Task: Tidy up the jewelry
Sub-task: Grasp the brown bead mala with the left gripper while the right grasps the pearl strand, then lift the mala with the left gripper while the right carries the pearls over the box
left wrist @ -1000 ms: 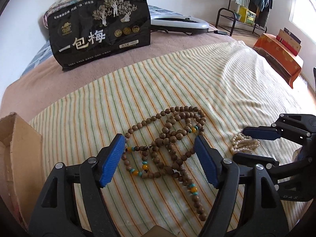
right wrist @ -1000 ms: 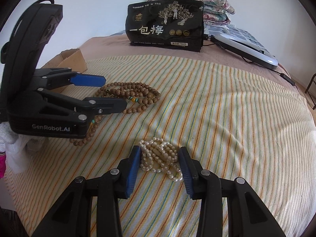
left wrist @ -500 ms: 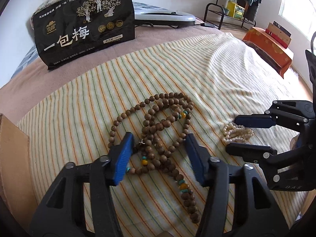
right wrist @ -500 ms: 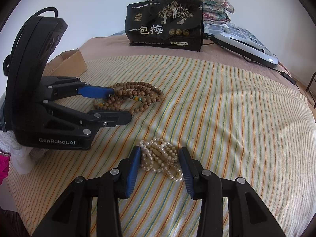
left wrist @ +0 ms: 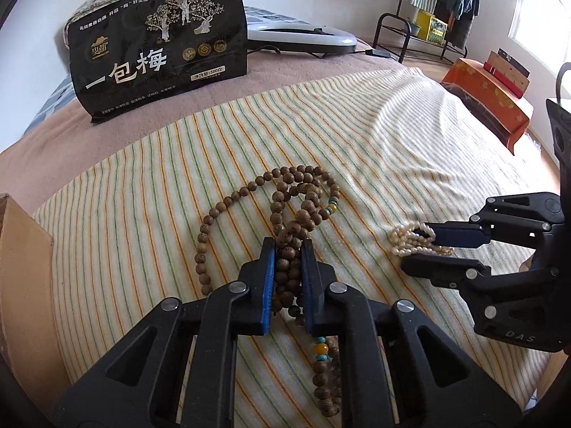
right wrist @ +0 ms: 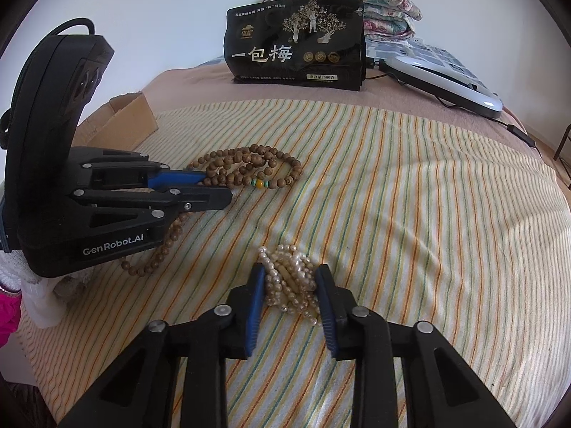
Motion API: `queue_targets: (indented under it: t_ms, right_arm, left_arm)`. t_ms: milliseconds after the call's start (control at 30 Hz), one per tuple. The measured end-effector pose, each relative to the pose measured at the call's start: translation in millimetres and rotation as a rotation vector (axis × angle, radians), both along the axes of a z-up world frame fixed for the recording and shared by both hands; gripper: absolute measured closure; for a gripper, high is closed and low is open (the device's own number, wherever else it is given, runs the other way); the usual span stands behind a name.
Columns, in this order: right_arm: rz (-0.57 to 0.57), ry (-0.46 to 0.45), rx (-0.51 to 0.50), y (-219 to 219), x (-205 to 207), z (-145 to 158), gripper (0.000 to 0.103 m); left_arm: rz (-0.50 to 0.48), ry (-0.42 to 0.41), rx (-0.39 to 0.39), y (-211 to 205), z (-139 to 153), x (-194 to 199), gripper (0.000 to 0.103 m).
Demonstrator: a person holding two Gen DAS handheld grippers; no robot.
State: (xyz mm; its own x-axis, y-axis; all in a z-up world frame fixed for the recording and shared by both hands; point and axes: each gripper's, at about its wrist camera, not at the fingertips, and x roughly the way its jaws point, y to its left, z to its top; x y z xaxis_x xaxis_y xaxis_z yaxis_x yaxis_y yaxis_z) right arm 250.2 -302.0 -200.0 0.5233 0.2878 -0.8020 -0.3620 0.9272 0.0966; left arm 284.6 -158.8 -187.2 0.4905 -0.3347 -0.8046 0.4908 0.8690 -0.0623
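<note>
1. While its jaws are closing, the left gripper [left wrist: 288, 249] has a bunch of the wooden beads [left wrist: 282, 214] pinched between its blue pads; both pads press on the strands.
2. Loose loops of those beads spread on the striped cloth [left wrist: 357, 149] past the fingertips, and a tail with teal and amber beads trails back under the right-hand finger.
3. Closing too, the right gripper [right wrist: 291, 274] has the pearl bracelet [right wrist: 289, 278] between its pads; the left-hand pad touches the pearls, and the other stands right at the pile's edge, contact there hard to tell.
4. From the left wrist view the pearls lie to the right of the wooden beads, apart from them, with the right gripper's fingers above and below the pile.
5. Both pieces rest on the striped cloth, which covers a bed [right wrist: 200, 78] with a pinkish blanket.
6. A cardboard box [right wrist: 121, 121] sits at the cloth's left edge, beyond the left gripper.
7. Farther back a black bag [right wrist: 296, 42] with gold trees stands upright, with folded floral bedding [right wrist: 385, 3] behind it and a white device [right wrist: 446, 78] with a cable to its right.
</note>
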Motion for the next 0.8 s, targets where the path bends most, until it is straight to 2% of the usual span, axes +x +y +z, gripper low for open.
queue_targets:
  t_ms: [100, 200, 467, 800]
  right_arm:
    - [0.001, 0.007, -0.001, -1, -1, 1, 0.089]
    - [-0.009, 0.008, 0.001, -2, -3, 4, 0.092]
    - [-0.044, -0.036, 0.013, -7, -14, 24, 0.093]
    - [-0.063, -0.107, 0.036, -5, -34, 69, 0.093]
  left_arm:
    - [0.009, -0.007, -0.01, 2, 4, -5, 0.092]
    - [0.026, -0.009, -0.036, 7, 10, -10, 0.092]
    - [0.058, -0.07, -0.084, 21, 46, -28, 0.092]
    - [0.109, -0.137, -0.137, 46, 90, -58, 0.092]
